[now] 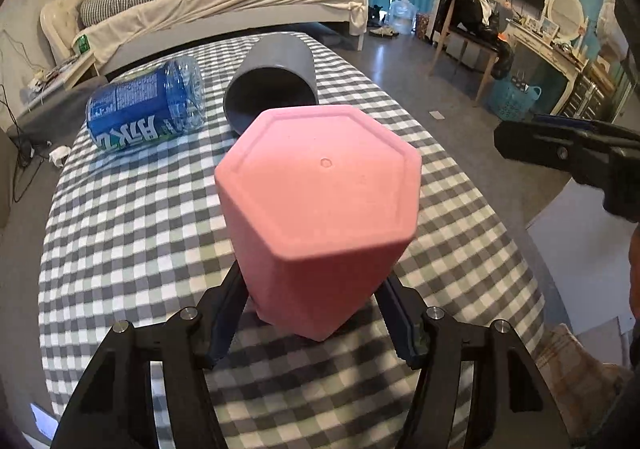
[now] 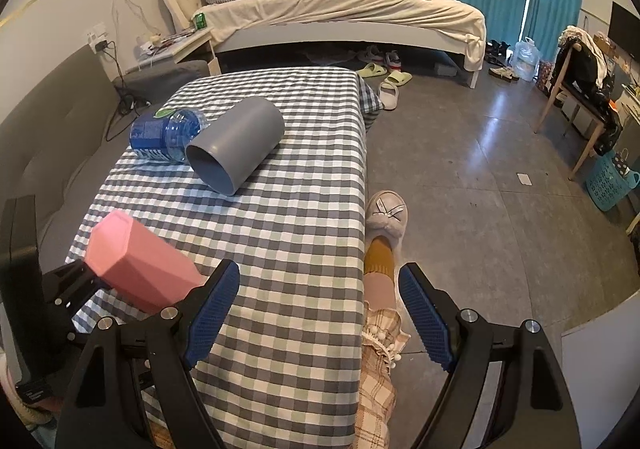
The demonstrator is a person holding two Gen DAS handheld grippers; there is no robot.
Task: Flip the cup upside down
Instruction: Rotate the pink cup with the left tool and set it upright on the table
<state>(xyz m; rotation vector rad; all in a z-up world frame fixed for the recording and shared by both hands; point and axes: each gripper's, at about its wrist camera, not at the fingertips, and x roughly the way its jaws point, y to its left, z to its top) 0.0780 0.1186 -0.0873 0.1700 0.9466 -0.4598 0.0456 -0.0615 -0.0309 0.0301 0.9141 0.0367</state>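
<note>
A pink hexagonal cup [image 1: 320, 201] is held in my left gripper [image 1: 312, 313], which is shut on its lower body. The cup's flat base faces the camera and tilts up and away. In the right wrist view the pink cup [image 2: 136, 265] hangs over the near left part of the checkered table [image 2: 296, 233], gripped from the left by the left gripper [image 2: 76, 281]. My right gripper [image 2: 320, 309] is open and empty, over the table's right edge. It also shows at the right in the left wrist view [image 1: 560, 149].
A grey cup [image 1: 272, 85] lies on its side with its mouth toward me, also in the right wrist view [image 2: 236, 145]. A blue-labelled water bottle [image 1: 148, 109] lies beside it on the left. A slippered foot [image 2: 386, 217] stands by the table's right edge.
</note>
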